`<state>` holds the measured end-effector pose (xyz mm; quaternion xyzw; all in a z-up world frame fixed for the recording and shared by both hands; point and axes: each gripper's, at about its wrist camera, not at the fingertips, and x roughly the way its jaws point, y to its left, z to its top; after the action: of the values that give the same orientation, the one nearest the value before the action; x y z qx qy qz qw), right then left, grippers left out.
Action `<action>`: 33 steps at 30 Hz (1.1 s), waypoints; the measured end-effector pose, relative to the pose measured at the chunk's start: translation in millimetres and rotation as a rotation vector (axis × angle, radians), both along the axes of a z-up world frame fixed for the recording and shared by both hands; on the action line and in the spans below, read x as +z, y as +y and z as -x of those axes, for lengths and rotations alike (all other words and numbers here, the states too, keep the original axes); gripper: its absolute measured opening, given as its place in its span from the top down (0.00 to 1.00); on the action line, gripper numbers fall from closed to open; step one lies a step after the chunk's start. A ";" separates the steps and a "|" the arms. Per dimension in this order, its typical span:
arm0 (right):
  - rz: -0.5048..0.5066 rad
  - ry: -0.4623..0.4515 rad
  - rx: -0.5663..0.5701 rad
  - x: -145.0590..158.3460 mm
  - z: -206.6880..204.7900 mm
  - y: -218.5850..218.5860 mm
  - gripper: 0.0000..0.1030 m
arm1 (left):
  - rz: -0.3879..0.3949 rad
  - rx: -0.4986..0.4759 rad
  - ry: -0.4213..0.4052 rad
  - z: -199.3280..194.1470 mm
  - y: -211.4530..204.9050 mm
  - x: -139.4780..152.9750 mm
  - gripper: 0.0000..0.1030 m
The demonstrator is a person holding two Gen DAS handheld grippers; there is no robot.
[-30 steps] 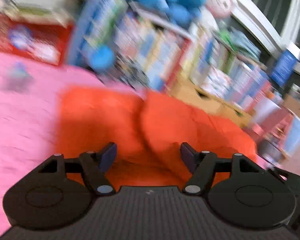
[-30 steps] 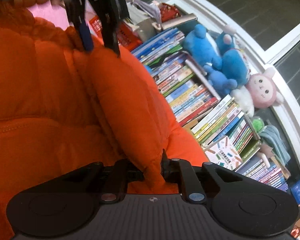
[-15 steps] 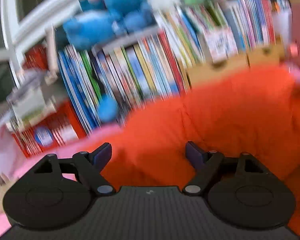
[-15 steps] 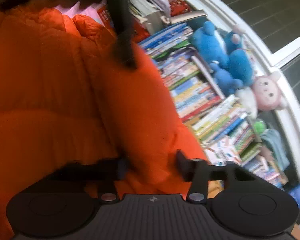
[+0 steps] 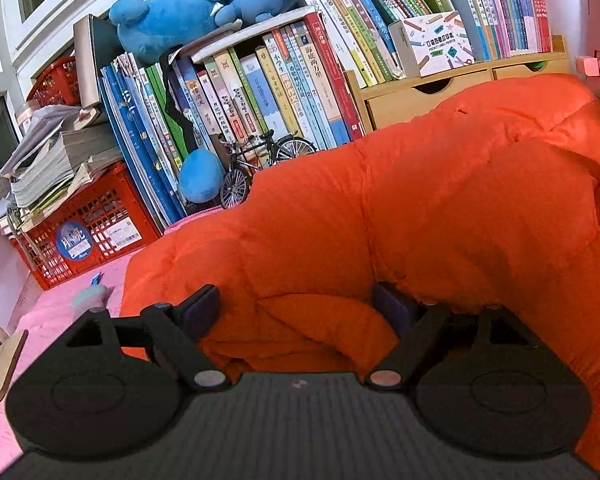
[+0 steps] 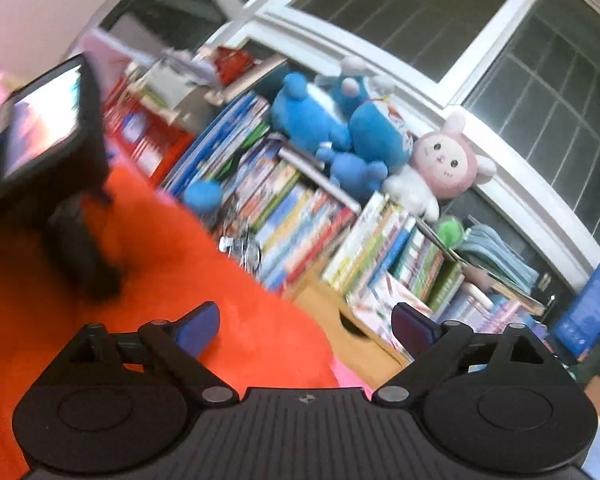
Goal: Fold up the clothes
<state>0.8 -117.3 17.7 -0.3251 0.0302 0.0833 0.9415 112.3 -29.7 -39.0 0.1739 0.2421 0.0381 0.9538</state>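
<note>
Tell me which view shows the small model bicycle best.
The left wrist view: the model bicycle stands sharp against the books, both wheels and the frame clear, just beyond the orange jacket. In the right wrist view it is only a blurred metallic smear at the jacket's edge.

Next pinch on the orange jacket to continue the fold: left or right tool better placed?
Left, probably. The left tool is opening with a bulge of the orange jacket already between its fingers. The right tool, also opening, has come clear of the fabric and looks toward the bookshelf.
</note>
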 end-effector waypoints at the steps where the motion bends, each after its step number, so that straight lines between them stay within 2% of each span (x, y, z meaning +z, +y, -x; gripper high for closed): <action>1: 0.002 -0.005 -0.015 -5.0 -14.8 11.2 0.09 | 0.004 0.004 0.004 -0.7 0.8 -0.2 0.14; 5: 0.029 0.056 -0.095 -33.1 -56.9 40.7 0.10 | 0.044 0.029 0.028 -5.8 8.3 -0.7 0.06; 8: 0.053 0.096 -0.154 -52.5 -61.9 31.1 0.09 | 0.074 0.029 0.046 -8.4 12.6 -1.4 0.04; 14: -0.019 0.146 -0.257 -56.2 -55.2 -16.6 0.03 | 0.075 0.020 0.056 -9.5 11.6 -3.4 0.02; 18: -0.156 0.214 -0.300 -52.9 -58.2 -41.8 0.01 | 0.059 0.019 0.048 -7.7 10.0 -2.9 0.02; 22: -0.428 0.426 -0.328 -44.5 -78.0 -74.7 0.01 | 0.029 0.027 -0.002 3.2 7.5 2.9 0.04; 23: -0.481 0.433 -0.319 -37.0 -76.4 -80.7 0.01 | 0.049 0.044 -0.028 9.5 11.8 9.0 0.06; 25: -0.547 0.365 -0.254 -17.7 -62.6 -87.6 0.01 | 0.129 0.097 -0.148 20.8 21.5 29.6 0.06; 27: -0.566 0.243 -0.176 3.8 -51.6 -84.0 0.00 | 0.205 0.150 -0.264 30.6 30.3 49.9 0.03; 30: -0.589 0.145 -0.124 27.9 -70.9 -66.7 0.00 | 0.214 0.231 -0.334 0.6 22.1 71.4 0.03; 33: -0.568 0.128 -0.130 36.5 -121.0 -44.5 0.00 | 0.158 0.260 -0.289 -47.4 7.0 74.3 0.04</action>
<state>121.8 -161.8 54.2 -0.0403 0.0857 0.0485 0.9943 159.7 -22.7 35.3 0.0585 0.1253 0.1664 0.9763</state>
